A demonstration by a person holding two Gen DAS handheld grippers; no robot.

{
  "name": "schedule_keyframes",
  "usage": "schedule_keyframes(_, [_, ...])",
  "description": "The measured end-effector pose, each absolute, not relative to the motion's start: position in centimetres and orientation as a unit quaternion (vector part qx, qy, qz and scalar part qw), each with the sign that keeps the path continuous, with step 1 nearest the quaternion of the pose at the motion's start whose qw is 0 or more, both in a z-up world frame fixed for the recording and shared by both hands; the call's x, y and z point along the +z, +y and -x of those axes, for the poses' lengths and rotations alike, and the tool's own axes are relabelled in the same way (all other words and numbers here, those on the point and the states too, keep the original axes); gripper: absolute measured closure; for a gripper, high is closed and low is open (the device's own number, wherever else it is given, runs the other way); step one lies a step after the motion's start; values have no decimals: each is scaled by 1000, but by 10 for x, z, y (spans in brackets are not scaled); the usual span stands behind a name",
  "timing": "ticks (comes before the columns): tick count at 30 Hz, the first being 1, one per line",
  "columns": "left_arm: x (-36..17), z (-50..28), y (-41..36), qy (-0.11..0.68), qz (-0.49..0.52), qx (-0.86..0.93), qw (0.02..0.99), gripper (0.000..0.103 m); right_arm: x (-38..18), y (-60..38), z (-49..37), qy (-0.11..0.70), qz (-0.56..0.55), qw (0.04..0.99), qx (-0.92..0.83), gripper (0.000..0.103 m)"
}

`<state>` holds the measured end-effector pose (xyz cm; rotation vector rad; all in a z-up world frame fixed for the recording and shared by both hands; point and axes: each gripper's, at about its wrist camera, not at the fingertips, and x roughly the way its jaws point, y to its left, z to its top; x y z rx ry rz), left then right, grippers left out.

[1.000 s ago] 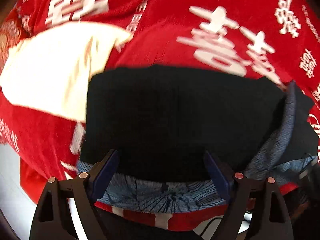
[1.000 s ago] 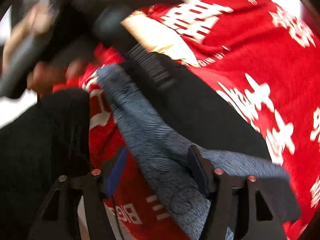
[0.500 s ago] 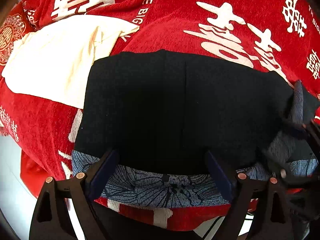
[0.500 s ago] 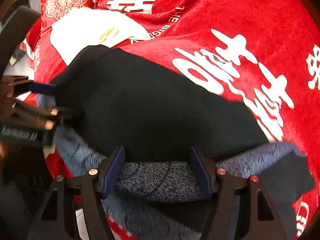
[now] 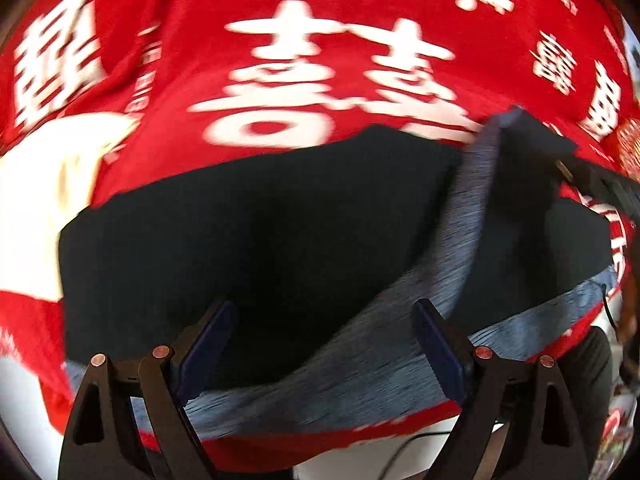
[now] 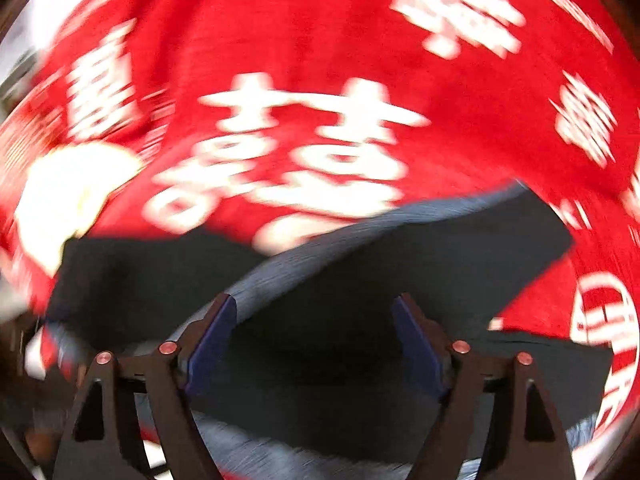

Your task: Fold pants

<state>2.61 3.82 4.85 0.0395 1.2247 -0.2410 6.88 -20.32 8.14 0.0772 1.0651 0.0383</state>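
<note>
A red plush blanket with white characters point(image 5: 320, 80) covers the bed. A cream cloth point(image 5: 36, 208) lies left of the folded black pants with blue-grey patterned lining point(image 5: 260, 240). The left tool point(image 5: 324, 344) gapes empty; the right tool point(image 6: 314, 336) has just been opening, gripping nothing.

Large white double-happiness character 囍 on the red blanket point(image 5: 360, 8); smaller print (blurred) unreadable.

Pants point(image 5: 280, 232) atop blanket point(image 5: 320, 60)
</note>
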Motion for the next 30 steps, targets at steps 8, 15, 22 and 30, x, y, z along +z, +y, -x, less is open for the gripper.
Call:
schedule_keyframes(8, [31,-44,-7,598,-37,-153,786,12,52,-226,-144,552,-87,828,-48,18])
schedule_keyframes(15, [28,-42,-14,597,-59,-150,786,12,30,-226,-148,573,-39,813,-90,60])
schedule_keyframes(22, [39,-36,-19,591,-52,-164,788,12,76,-270,-74,504,-121,852,-72,101])
schedule_keyframes(30, [55,-4,-28,570,-71,-219,788,12,103,-298,51,421,-187,882,-98,101])
